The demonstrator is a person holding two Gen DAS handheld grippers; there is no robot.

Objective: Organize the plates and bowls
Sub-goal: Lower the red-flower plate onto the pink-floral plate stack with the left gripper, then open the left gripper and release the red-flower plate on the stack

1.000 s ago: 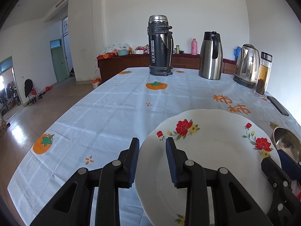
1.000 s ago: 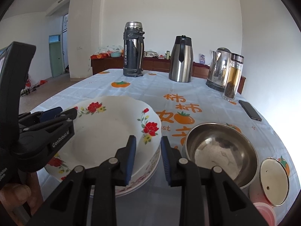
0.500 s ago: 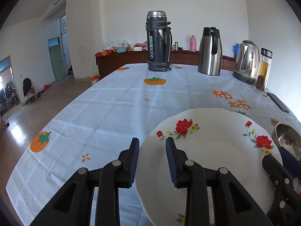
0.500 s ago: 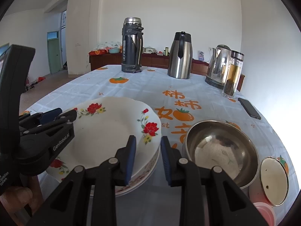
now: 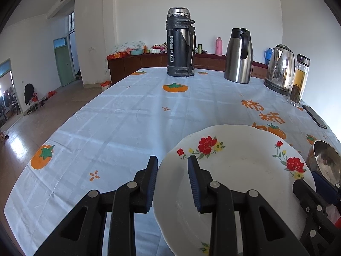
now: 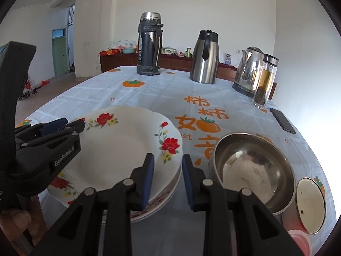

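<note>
The left gripper (image 5: 172, 160) sits at the near left rim of the flowered plate (image 5: 245, 170). Its fingers stand a little apart: the left one is just outside the edge and the right one over the plate's inside. Whether the pads press on the rim I cannot tell. A hand (image 6: 17, 219) holds this gripper from below at the near left.

The right gripper (image 6: 166, 157) straddles the near right rim the same way, its left finger over the plate and its right finger just outside the edge. Its fingers are also slightly apart, and again I cannot tell whether they press on the rim.

The plate lies on top of a stack (image 6: 166, 198) of patterned plates on the near part of the tablecloth (image 5: 127, 117). Just right of the stack stands an empty steel bowl (image 6: 251, 170). To the bowl's near right are a lidded cup (image 6: 309, 204) and a pink tub (image 6: 298, 236).

Farther right, a phone (image 6: 282, 120) lies flat near the table edge. Beyond it stand a glass bottle (image 6: 264, 81) and, just beside it, a kettle (image 6: 248, 70). A steel jug (image 6: 204, 57) stands left of the kettle, and a black flask (image 6: 149, 44) is at the far middle.

Behind the table a wooden sideboard (image 5: 132, 66) runs along the white wall. A green door (image 5: 61, 64) is at the far left.
</note>
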